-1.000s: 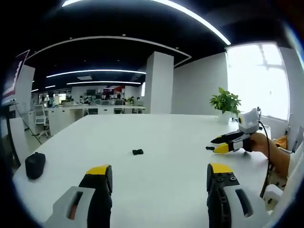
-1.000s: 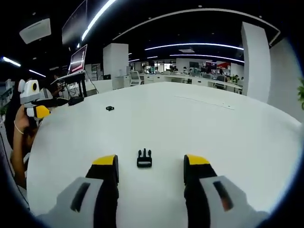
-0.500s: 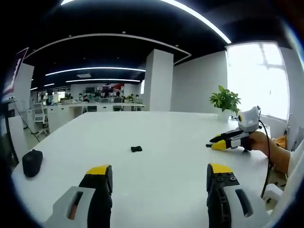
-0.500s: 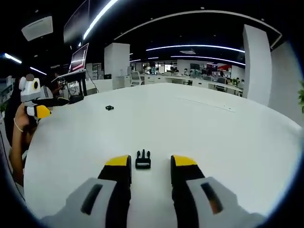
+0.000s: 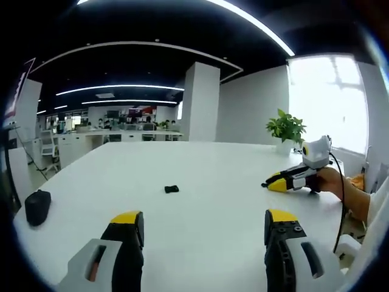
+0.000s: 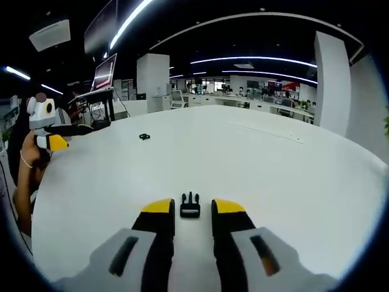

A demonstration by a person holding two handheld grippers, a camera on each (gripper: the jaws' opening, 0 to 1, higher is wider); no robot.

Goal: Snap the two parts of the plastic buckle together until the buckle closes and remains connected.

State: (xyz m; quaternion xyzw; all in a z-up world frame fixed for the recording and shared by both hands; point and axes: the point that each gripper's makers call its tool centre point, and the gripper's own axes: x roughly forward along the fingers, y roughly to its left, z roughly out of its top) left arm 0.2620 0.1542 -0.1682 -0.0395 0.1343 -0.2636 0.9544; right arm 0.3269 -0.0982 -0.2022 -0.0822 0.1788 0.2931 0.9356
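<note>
The white table [image 6: 273,164] carried both buckle halves, well apart. The right gripper [image 6: 191,207] had its jaws nearly together, flanking the pronged buckle half [image 6: 189,207] without visibly clamping it; the pickup was in hand, and the jaws next needed to pinch it. The left gripper [image 5: 203,218] hung spread wide, near the table edge, with the other buckle half [image 5: 171,189] farther off, slightly left.

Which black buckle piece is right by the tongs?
The pronged buckle piece, just past the right tongs' tips. The other piece lies far across the table.
</note>
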